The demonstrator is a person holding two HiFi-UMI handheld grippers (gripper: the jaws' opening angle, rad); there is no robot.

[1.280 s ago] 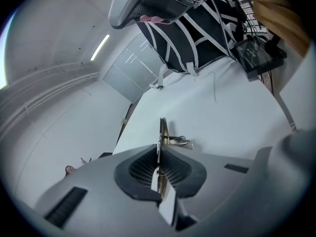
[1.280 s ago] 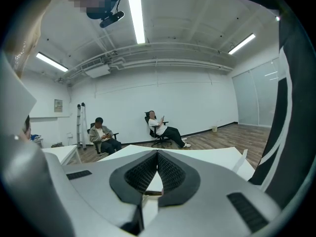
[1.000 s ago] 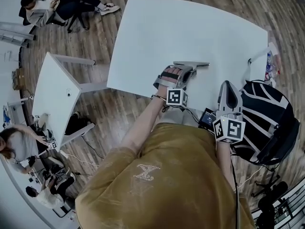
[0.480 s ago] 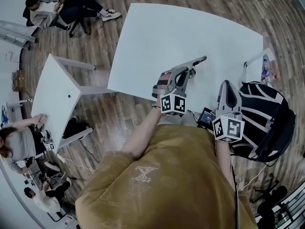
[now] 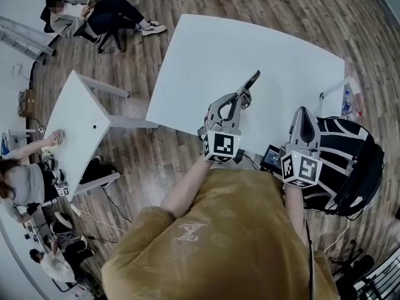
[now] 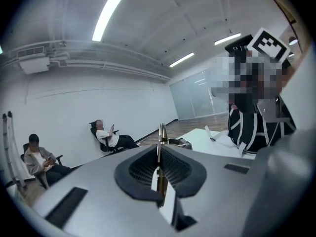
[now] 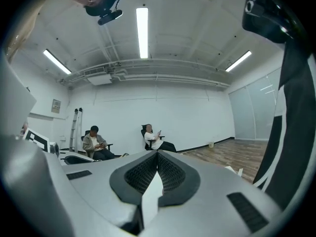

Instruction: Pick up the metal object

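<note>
I work in an open office or lab room. White tables [image 5: 250,49] stand on a wood-plank floor [image 5: 156,149]. People [image 7: 94,144] sit in office chairs [image 7: 143,131] along the far white wall [image 7: 187,115]. Strip lights [image 7: 142,31] cross the ceiling, and a glass partition [image 7: 254,112] stands on the right.

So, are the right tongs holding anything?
No, the right tongs are closed on each other with nothing between them.
</note>
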